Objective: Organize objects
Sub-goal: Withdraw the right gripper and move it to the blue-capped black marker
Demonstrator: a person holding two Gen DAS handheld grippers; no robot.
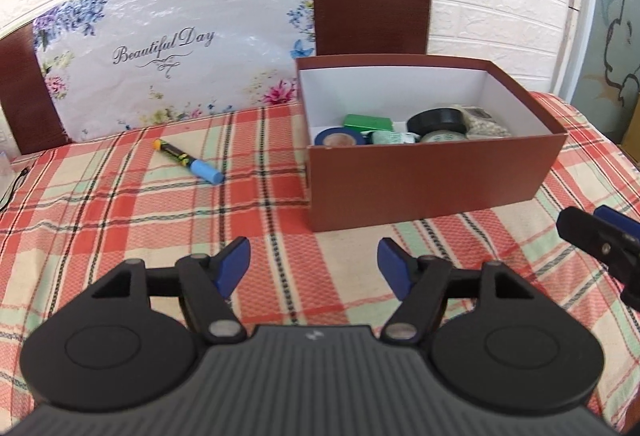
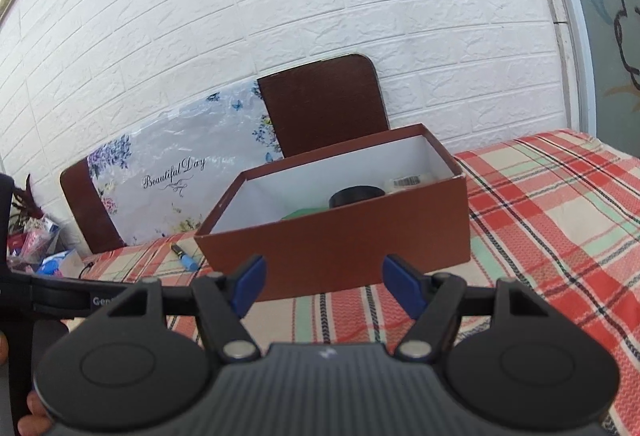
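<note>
One marker (image 1: 188, 161) is left on the plaid cloth (image 1: 120, 220), at ten o'clock from the left gripper (image 1: 314, 268), whose jaws are spread with nothing between. It is best pinched across its smooth round barrel, then carried to the stiff cardboard box (image 1: 432, 180). The right gripper (image 2: 324, 286) is likewise held apart and empty.

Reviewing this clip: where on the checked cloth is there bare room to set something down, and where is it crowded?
Bare cloth lies between the marker and the open left gripper, also in front of the brown box and right of it in the right wrist view. The box's right half is crowded with tape rolls; its left rear floor is bare.
</note>
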